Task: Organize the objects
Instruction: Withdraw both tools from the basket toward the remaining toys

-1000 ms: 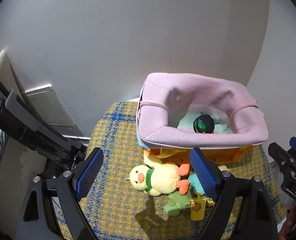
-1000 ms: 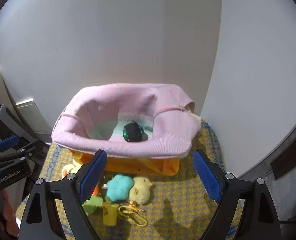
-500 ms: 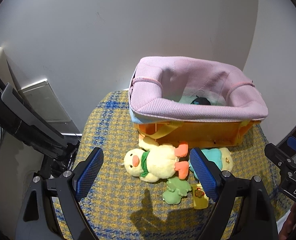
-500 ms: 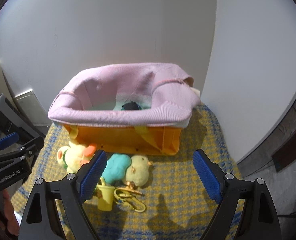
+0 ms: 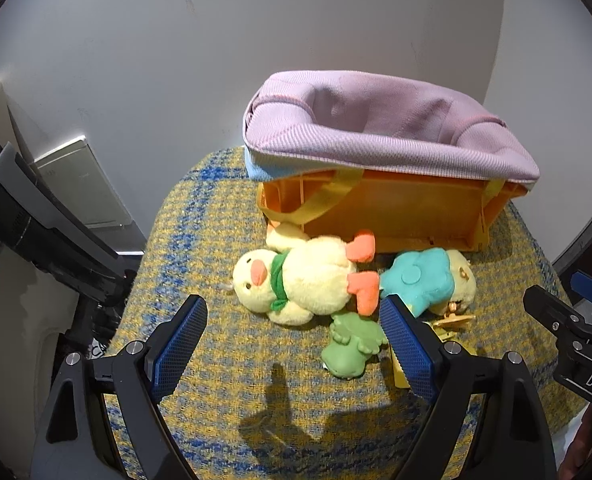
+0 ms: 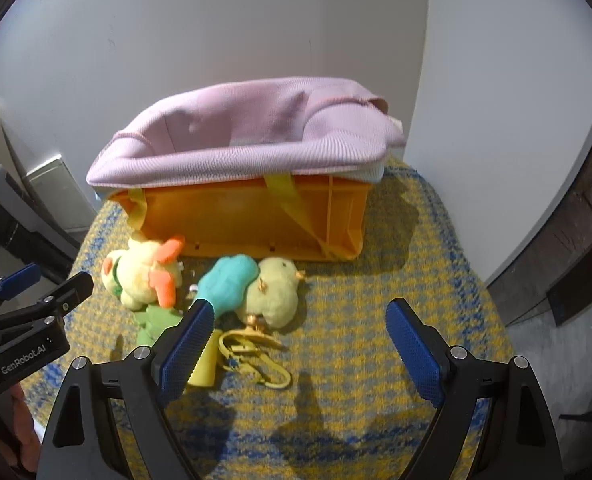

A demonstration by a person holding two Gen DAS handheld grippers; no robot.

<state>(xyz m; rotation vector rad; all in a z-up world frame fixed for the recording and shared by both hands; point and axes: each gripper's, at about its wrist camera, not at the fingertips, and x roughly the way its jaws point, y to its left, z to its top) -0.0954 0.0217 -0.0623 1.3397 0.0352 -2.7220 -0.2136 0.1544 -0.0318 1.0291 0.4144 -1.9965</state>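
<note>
Grippers, left (image 5: 294, 342) and right (image 6: 299, 346), both spread, empty; duck plush (image 5: 296, 280) just ahead of left, orange bin (image 6: 252, 216) beyond.

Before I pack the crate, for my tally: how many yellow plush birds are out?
2: duck plush left of the chick plush, both before the orange crate. Its inside is hidden.
</note>
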